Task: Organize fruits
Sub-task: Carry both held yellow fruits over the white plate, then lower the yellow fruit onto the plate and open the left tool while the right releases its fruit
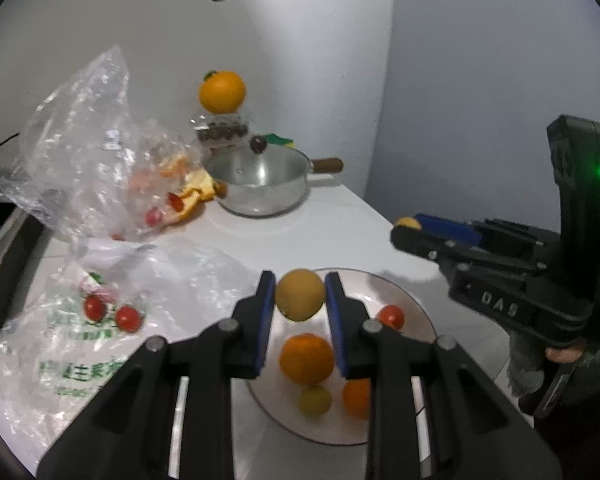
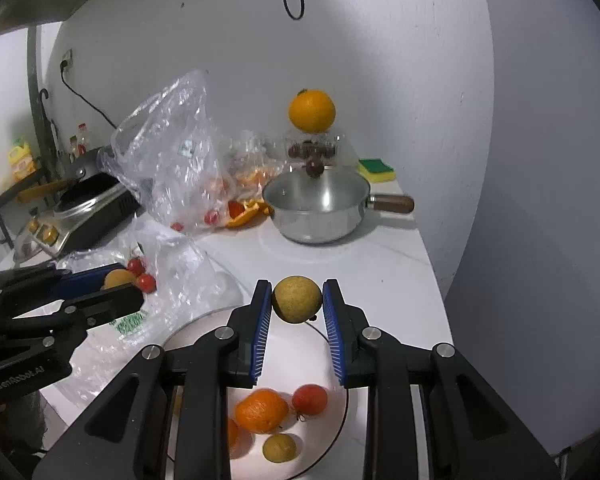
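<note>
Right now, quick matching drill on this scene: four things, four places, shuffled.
Things:
1. large orange
2. steel pot
3. sponge
4. red tomato

Places:
A. on the plate
B. at the back by the wall, right of the pot
C. on top of the clear box
D. on the counter, wooden handle to the right

Pairs: 1-C, 2-D, 3-B, 4-A
</note>
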A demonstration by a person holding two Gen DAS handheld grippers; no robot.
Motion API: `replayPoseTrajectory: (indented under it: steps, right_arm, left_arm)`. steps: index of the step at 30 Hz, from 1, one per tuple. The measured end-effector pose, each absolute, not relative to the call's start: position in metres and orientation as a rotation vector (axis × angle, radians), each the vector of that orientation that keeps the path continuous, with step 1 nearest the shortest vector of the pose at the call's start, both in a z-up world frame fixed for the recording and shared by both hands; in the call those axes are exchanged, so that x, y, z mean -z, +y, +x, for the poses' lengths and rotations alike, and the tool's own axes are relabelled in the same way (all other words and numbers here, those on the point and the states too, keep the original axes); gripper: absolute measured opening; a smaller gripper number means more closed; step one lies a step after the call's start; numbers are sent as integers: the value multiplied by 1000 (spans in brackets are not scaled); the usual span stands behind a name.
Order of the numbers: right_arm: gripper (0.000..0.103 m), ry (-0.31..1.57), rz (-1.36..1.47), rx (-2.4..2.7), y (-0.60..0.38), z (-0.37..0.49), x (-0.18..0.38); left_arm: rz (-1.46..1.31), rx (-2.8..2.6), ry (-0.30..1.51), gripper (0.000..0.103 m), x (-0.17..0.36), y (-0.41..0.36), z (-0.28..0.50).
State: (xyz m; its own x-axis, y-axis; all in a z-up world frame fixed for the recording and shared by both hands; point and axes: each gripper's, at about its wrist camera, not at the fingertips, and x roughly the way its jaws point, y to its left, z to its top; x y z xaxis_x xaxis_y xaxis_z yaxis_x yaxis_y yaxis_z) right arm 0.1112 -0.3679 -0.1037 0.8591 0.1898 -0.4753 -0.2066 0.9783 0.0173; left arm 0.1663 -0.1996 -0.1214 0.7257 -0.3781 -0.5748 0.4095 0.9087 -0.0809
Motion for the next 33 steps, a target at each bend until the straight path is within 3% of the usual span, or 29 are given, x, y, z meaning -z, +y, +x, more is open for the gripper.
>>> replayPoseTrajectory:
  steps: [15, 33]
  right_arm:
    - [28, 606, -5, -241, -382, 125, 154]
    - [28, 641, -31, -254, -380, 127, 167]
  left_arm:
    - [95, 475, 707, 26, 156, -237, 189]
    - [64, 478, 745, 28, 161, -233, 193]
